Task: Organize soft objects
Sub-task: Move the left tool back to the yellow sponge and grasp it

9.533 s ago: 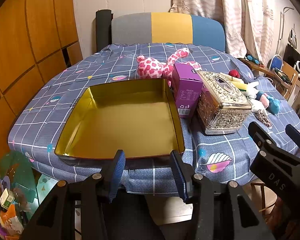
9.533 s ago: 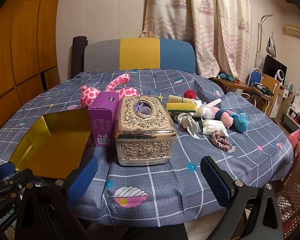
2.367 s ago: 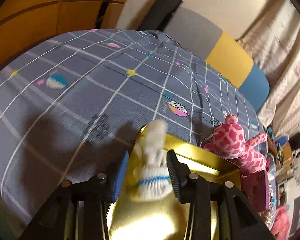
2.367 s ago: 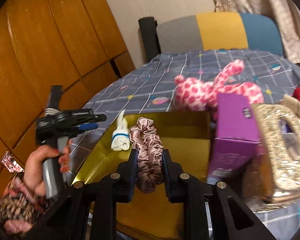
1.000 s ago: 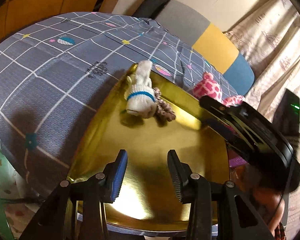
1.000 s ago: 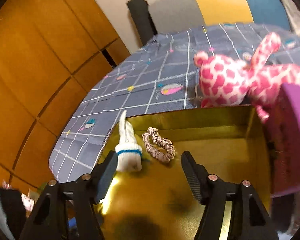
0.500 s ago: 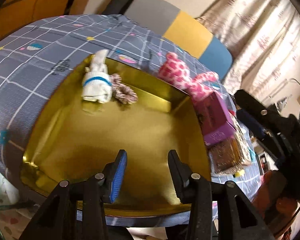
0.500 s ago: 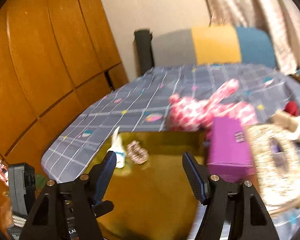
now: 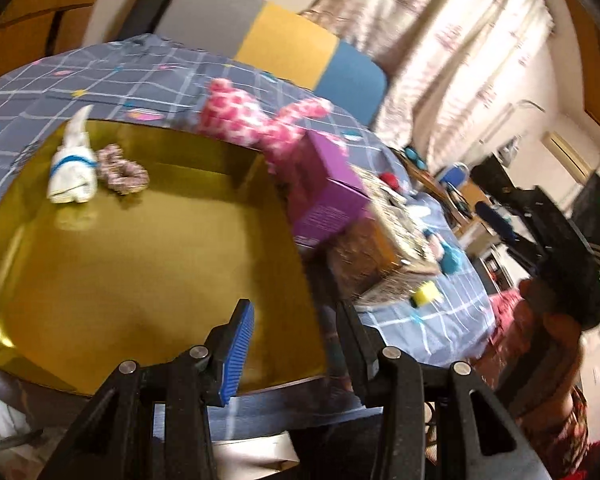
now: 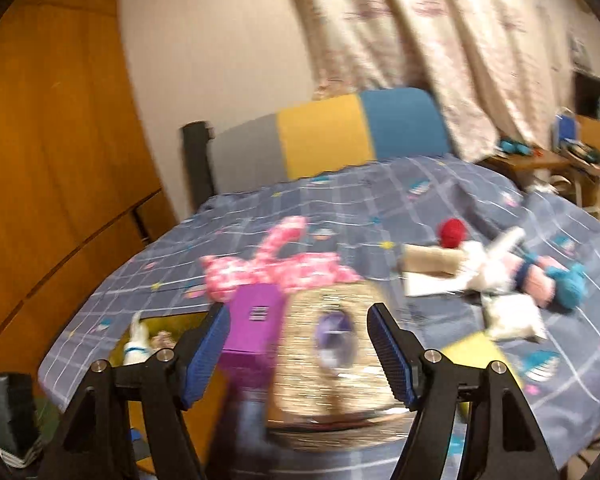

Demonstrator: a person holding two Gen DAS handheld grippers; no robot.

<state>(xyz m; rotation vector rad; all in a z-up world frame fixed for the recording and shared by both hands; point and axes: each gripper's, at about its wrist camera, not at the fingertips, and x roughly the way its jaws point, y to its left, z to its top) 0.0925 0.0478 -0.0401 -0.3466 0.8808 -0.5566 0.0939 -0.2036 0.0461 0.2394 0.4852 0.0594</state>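
A gold tray [image 9: 148,264] lies on the patterned bedspread. In its far left corner lie a white sock with a blue band [image 9: 73,168] and a pink scrunchie [image 9: 125,174], side by side. My left gripper [image 9: 292,344] hovers open and empty over the tray's near right edge. My right gripper [image 10: 296,352] is open and empty, raised above the ornate tissue box [image 10: 332,364]. A pink spotted plush [image 10: 276,268] lies behind the purple box [image 10: 254,330]. More soft items lie to the right: a red ball [image 10: 453,233], a blue and pink knit toy [image 10: 556,280], a yellow sponge [image 10: 480,354].
The purple box [image 9: 332,196] and tissue box [image 9: 380,256] stand just right of the tray. A hand [image 9: 556,320] holding the other gripper shows at the right in the left wrist view. A striped headboard [image 10: 332,136], curtains and a wooden wardrobe [image 10: 52,160] surround the bed.
Both grippers have swung right, away from the tray's far corner. The right gripper rose and now faces the tissue box and loose items. Sock and scrunchie stay where they lay.
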